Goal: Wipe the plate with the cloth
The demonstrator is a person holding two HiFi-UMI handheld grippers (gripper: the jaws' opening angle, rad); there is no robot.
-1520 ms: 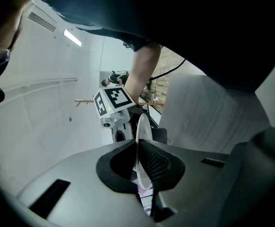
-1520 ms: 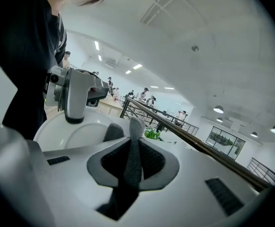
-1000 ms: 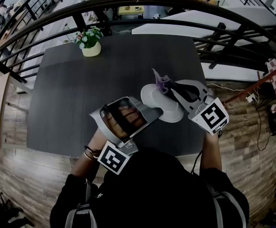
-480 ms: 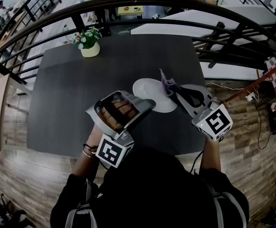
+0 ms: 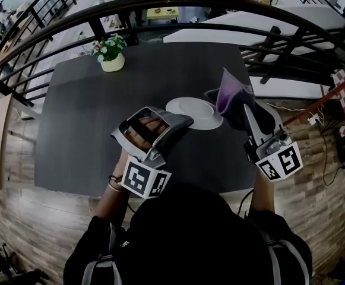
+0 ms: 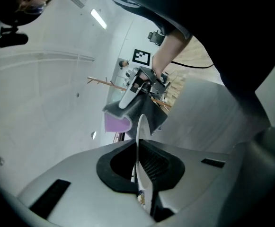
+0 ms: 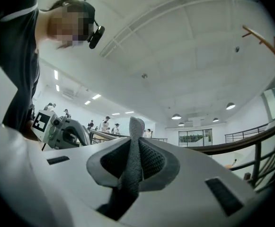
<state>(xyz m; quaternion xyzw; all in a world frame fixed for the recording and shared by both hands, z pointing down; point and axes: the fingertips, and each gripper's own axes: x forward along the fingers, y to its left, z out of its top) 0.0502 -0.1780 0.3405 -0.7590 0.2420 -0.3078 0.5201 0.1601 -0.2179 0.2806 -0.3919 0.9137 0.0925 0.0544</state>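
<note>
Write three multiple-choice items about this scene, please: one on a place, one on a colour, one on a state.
1. Where on the table does the flower pot stand?
A. near the far left corner
B. near the front right corner
C. in the middle

2. What colour is the plate?
A. black
B. white
C. red

3. What is the state of the right gripper?
A. open and empty
B. shut on the plate
C. shut on the cloth

Answers:
1 A: the head view shows the pot at the table's far left corner.
2 B: the plate shows white against the dark table.
3 C: the right gripper view shows the cloth pinched between its jaws.
</note>
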